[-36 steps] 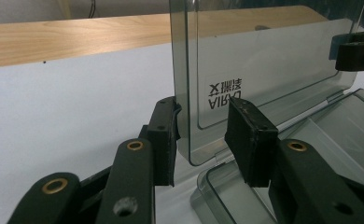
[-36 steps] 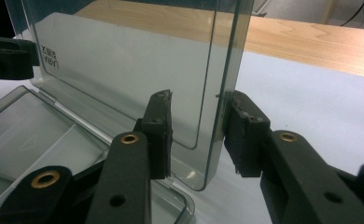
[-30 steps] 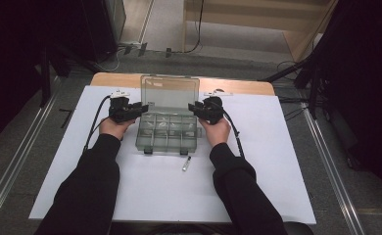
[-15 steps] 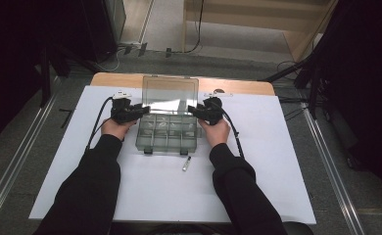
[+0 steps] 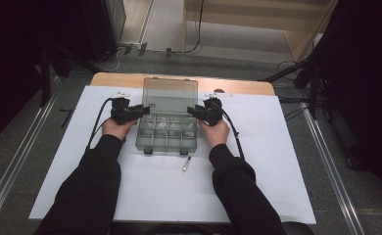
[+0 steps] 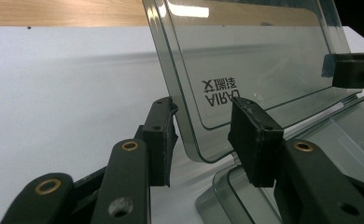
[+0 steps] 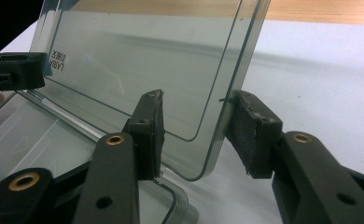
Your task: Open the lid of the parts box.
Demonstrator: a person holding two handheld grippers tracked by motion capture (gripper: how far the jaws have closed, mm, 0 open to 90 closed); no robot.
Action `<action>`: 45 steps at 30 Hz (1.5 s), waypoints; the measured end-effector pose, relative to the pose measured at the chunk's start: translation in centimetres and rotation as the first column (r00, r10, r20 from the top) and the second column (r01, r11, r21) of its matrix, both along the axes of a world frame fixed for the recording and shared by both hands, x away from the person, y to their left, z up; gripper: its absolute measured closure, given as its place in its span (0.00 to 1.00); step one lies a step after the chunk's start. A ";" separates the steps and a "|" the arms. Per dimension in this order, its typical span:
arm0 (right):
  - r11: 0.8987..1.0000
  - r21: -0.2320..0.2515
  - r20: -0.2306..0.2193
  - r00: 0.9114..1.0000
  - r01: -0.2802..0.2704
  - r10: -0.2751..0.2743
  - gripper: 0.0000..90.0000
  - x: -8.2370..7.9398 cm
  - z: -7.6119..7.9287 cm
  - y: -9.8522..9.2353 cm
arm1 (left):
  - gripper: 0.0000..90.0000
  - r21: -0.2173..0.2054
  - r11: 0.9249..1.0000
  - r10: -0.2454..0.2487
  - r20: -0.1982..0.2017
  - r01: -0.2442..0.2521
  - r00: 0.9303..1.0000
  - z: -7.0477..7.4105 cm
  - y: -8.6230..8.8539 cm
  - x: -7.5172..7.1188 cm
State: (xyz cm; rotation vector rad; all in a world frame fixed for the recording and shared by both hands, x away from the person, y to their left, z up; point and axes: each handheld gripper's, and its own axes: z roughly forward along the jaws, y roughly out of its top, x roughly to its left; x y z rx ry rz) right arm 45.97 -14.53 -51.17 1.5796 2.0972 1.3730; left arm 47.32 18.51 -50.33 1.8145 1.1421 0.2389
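Two grippers: one at each side of a clear plastic box (image 5: 168, 131), both at the lower corners of its raised lid (image 5: 170, 96).
Box: middle of the white sheet (image 5: 277, 166) that covers the table, just near of the bare wooden strip (image 5: 130, 78) along the far edge; its tray is split into small compartments, and what lies in them is too small to tell.
Lid: tinted, see-through, standing up from the far side of the tray and leaning slightly away; mirrored lettering reads through it in the left gripper view (image 6: 220, 91).
Left gripper (image 5: 139, 111): held in the person's left hand (image 5: 116, 128) at the box's left side. In its own view (image 6: 203, 135) the jaws stand apart with the lid's left edge between them; the left pad (image 6: 160, 135) is close beside the edge, but whether it touches I cannot tell, and the right pad (image 6: 255, 140) is clear of the lid's face.
Right gripper (image 5: 195, 112): held in the right hand (image 5: 215, 132) at the box's right side. In its own view (image 7: 194, 135) the jaws are apart around the lid's right edge; the right pad (image 7: 252, 133) sits just beside that edge, the left pad (image 7: 147, 133) a little off the face.
Small object (image 5: 186, 163): a thin pale piece lying on the sheet just near of the box's right latch, apart from it.
Sleeves: dark, coming in from the near edge.
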 end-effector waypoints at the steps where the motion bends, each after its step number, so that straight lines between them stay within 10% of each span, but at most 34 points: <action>1: 1.000 0.003 -0.006 1.000 0.001 -0.001 0.61 0.0 -0.1 0.0 | 0.66 0.000 1.000 0.001 -0.002 -0.001 1.000 0.0 0.0 0.0; 17: 1.000 0.018 -0.035 0.999 -0.002 0.002 0.58 0.0 -0.5 0.2 | 0.58 -0.014 1.000 -0.001 -0.007 0.001 1.000 -0.3 0.0 0.1; 24: 0.999 0.044 -0.052 0.998 -0.017 0.019 0.42 0.0 -0.2 0.2 | 0.44 -0.014 1.000 -0.008 -0.002 0.008 1.000 -0.3 0.1 0.2; 45: 0.980 -0.029 -0.032 0.980 -0.195 0.194 0.32 -3.6 4.5 0.0 | 0.36 -0.016 0.998 -0.059 -0.002 0.058 0.998 3.4 0.6 -1.5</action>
